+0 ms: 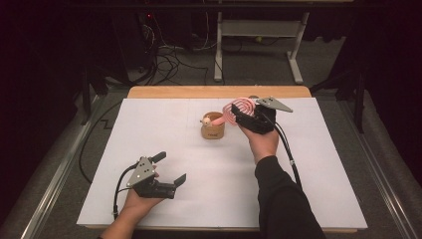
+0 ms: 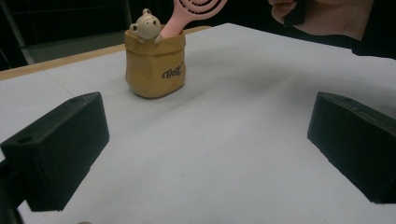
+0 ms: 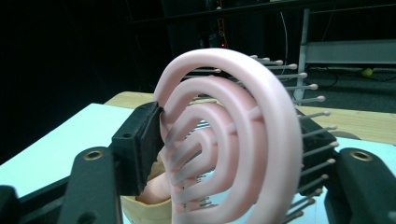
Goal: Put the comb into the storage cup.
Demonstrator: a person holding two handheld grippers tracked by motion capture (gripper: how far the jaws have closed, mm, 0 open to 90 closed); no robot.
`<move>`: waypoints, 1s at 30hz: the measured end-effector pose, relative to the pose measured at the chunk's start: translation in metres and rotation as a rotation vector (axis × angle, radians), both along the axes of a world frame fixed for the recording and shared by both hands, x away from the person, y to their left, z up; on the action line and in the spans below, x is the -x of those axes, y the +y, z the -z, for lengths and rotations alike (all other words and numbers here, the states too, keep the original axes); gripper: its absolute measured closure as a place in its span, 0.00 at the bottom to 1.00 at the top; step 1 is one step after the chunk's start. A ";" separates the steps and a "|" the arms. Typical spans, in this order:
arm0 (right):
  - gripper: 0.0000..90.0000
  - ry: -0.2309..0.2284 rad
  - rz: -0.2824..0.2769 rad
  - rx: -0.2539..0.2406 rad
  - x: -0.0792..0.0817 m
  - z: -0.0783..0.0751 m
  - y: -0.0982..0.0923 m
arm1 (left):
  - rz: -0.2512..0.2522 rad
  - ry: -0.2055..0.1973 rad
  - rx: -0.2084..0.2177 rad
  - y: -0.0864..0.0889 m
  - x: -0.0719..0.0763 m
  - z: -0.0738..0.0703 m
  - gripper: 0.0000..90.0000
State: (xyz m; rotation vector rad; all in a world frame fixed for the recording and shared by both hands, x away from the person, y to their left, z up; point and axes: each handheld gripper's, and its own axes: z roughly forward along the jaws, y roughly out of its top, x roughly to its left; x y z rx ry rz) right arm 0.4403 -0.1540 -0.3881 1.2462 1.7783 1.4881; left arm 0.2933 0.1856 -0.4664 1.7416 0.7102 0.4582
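Note:
A tan bag-shaped cup [image 1: 213, 130] [image 2: 156, 70] with a small bear figure [image 2: 145, 25] on its rim stands upright on the white table top [image 1: 164, 129], toward the far middle. A pink spiral hairbrush [image 1: 239, 107] [image 2: 196, 9] [image 3: 233, 140] leans out of it, handle down in the cup. My right gripper [image 1: 239, 112] [image 3: 231, 144] has the brush head between its jaws: one pad touches the pink rim and the bristle tips reach the other. My left gripper [image 1: 170, 168] [image 2: 205, 140] rests open near the front left, with nothing between its jaws.
The white board lies on a wooden table [image 1: 219, 91] whose far edge shows beyond it. Behind the table are a desk frame [image 1: 259, 35] and loose cables [image 1: 169, 59] on the floor. A cable [image 1: 291, 159] trails from my right gripper over the board.

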 end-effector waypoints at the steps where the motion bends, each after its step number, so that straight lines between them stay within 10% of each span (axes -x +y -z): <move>1: 0.38 0.000 -0.001 0.002 0.000 0.000 0.000 | 0.000 0.000 0.000 0.000 0.000 0.000 0.00; 30: 0.00 0.029 -0.046 0.024 0.000 -0.002 -0.006 | 0.014 0.009 -0.002 -0.002 -0.001 0.001 0.00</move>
